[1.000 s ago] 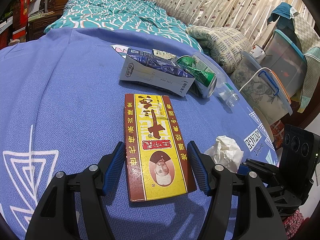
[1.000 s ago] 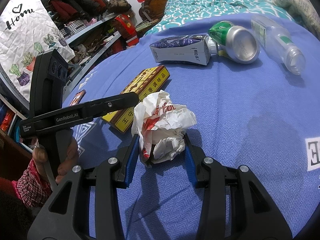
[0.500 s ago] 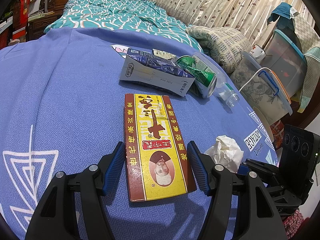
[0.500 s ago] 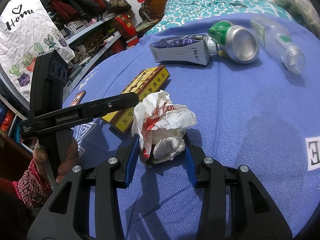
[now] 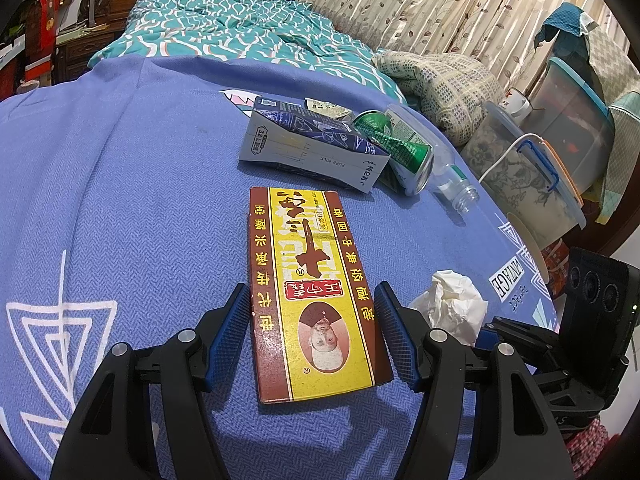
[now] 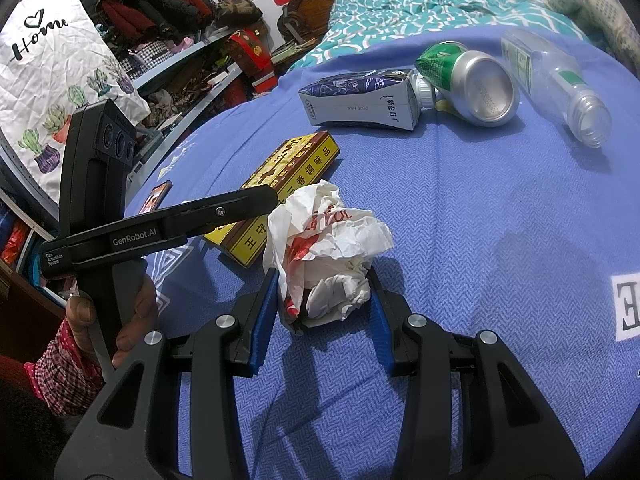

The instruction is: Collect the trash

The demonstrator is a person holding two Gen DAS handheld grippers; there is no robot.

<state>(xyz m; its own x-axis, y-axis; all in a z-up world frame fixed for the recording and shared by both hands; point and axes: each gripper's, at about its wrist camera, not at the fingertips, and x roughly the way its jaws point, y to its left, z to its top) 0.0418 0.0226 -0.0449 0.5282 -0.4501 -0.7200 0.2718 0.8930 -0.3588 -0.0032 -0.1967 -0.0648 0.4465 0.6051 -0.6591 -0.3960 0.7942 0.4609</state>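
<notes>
A yellow-and-brown flat box (image 5: 308, 264) lies on the blue tablecloth (image 5: 120, 200), and my left gripper (image 5: 312, 286) is shut on its near half, blue pads against both long edges. A crumpled white-and-red paper wrapper (image 6: 328, 248) sits between the pads of my right gripper (image 6: 323, 272), which is shut on it. From the right wrist view the box (image 6: 288, 172) shows to the left behind the wrapper. Farther back lie a blue-and-white milk carton (image 5: 312, 148), a green can (image 5: 404, 148) and a clear uncapped plastic bottle (image 5: 448, 172), all on their sides.
A person's hand (image 6: 132, 320) holds the left gripper's handle. Lidded plastic storage bins (image 5: 560, 160) stand past the table's right edge. A bed with a teal cover (image 5: 240, 20) is behind the table. Cluttered shelves (image 6: 160, 40) rise on the left.
</notes>
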